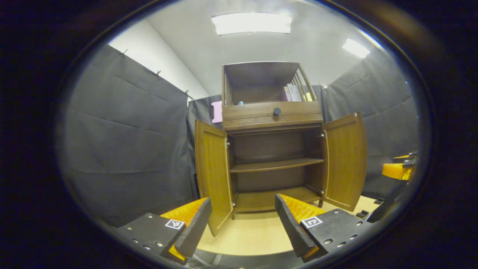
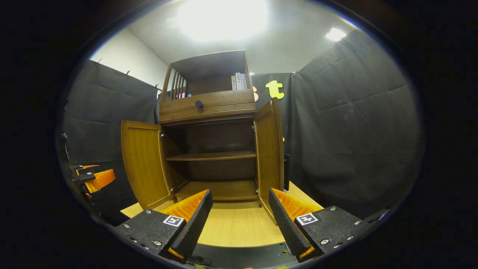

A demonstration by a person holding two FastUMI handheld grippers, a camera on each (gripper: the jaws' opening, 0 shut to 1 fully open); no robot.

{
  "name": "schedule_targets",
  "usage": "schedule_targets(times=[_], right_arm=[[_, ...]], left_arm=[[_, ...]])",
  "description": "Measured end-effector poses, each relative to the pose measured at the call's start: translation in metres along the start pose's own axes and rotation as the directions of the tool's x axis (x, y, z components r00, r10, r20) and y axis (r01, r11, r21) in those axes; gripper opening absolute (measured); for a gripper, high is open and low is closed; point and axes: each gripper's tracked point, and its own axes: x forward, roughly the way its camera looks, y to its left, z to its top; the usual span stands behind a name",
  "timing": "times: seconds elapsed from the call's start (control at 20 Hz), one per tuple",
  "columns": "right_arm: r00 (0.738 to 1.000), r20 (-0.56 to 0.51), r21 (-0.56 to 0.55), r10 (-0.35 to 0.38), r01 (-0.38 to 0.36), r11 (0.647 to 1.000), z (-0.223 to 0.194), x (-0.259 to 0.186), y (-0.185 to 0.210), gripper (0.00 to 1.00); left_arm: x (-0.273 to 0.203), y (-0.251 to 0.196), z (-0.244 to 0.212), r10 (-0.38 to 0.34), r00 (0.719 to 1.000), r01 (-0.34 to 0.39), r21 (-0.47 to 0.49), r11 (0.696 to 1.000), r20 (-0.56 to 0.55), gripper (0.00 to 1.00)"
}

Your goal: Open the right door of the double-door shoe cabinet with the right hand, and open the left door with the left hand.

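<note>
The brown wooden shoe cabinet (image 1: 274,121) (image 2: 209,108) stands ahead with both doors swung wide. Its left door (image 1: 213,175) (image 2: 143,168) and right door (image 1: 345,158) (image 2: 269,149) both hang outward, baring a middle shelf (image 1: 274,164) (image 2: 211,155) and a bottom board with nothing on them. My left gripper (image 1: 242,224) is open, back from the cabinet, with nothing between its fingers. My right gripper (image 2: 239,220) is also open, clear of the right door's lower edge. The right gripper (image 1: 399,170) shows at the far right of the left gripper view, and the left gripper (image 2: 91,179) at the far left of the right gripper view.
A drawer with a dark round knob (image 1: 276,111) (image 2: 199,104) sits above the doors. An open top shelf holds several books (image 1: 297,93) (image 2: 239,81). The cabinet rests on a light wooden floor panel (image 1: 254,235) (image 2: 239,224). Black cloth walls close in on both sides.
</note>
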Motion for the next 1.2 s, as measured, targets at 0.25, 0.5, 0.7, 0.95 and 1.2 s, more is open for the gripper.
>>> schedule_targets(times=[0.25,0.5,0.7,0.95,1.2], right_arm=[[1.0,0.009,0.001,-0.008,0.008,1.0,0.003,-0.002,-0.001,0.94],[1.0,0.014,0.002,-0.009,0.009,1.0,0.005,-0.002,0.0,0.94],[1.0,0.022,-0.002,0.0,0.0,1.0,0.004,-0.001,0.001,0.93],[1.0,0.021,0.0,0.002,-0.002,1.0,0.001,0.001,0.001,0.94],[1.0,0.024,0.004,0.009,-0.01,1.0,-0.001,0.002,0.002,0.94]], left_arm=[[-0.008,0.004,0.001,0.027,1.0,-0.027,-0.004,1.0,0.005,1.0],[-0.011,0.007,0.001,0.043,0.999,-0.043,-0.003,0.999,0.007,0.97],[-0.013,0.008,-0.001,0.047,0.999,-0.047,-0.001,0.999,0.004,0.97],[-0.012,0.009,-0.002,0.055,0.998,-0.055,-0.004,0.998,0.004,0.97],[-0.011,0.009,-0.003,0.062,0.998,-0.062,0.003,0.998,0.002,0.89]])
